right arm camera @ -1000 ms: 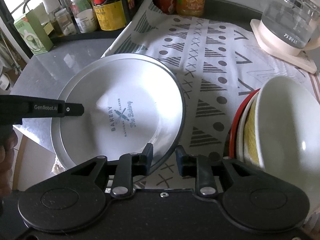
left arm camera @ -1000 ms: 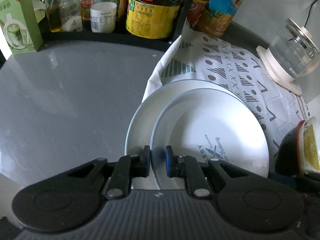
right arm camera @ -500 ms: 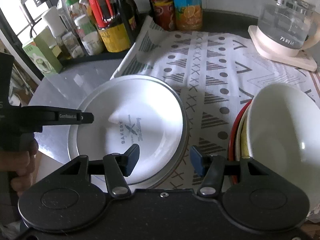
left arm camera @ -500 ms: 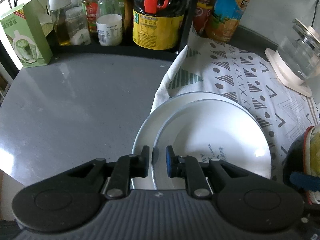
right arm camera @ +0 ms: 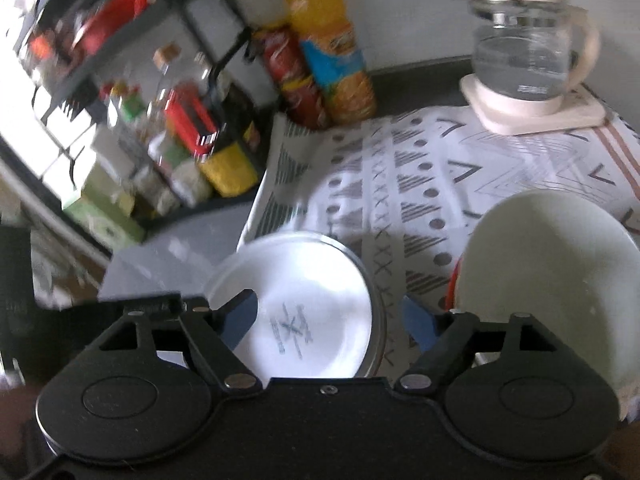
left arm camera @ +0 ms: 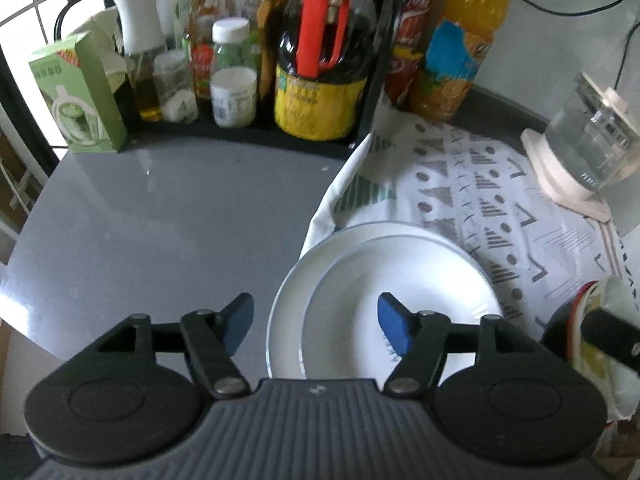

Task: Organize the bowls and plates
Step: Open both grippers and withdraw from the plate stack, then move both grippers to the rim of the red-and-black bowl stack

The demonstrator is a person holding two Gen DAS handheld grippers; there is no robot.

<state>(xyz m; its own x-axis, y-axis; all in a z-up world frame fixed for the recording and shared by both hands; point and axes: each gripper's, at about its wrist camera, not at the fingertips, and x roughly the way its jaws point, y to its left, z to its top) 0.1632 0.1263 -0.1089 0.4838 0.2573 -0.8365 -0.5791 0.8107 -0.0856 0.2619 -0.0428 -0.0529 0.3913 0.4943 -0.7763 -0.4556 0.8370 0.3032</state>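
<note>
Two white plates lie stacked at the edge of the patterned cloth: a smaller printed plate [left arm camera: 404,284] rests inside a larger plate [left arm camera: 288,300]. The stack also shows in the right wrist view [right arm camera: 304,304]. My left gripper [left arm camera: 316,322] is open and empty, above the stack's near rim. My right gripper [right arm camera: 334,318] is open and empty, pulled back above the plates. A white bowl [right arm camera: 548,280] sits on a red-rimmed stack of bowls to the right; it also shows in the left wrist view [left arm camera: 600,320].
A rack of bottles and jars [left arm camera: 316,80] lines the back, with a green box [left arm camera: 80,96] at left. A glass kettle [right arm camera: 528,60] stands on a pad at the back right. The grey counter [left arm camera: 160,232] lies left of the patterned cloth [right arm camera: 420,168].
Both grippers have opened and let go of the plates. Both have drawn back and up from the stack. The plates now rest on the cloth's edge.
</note>
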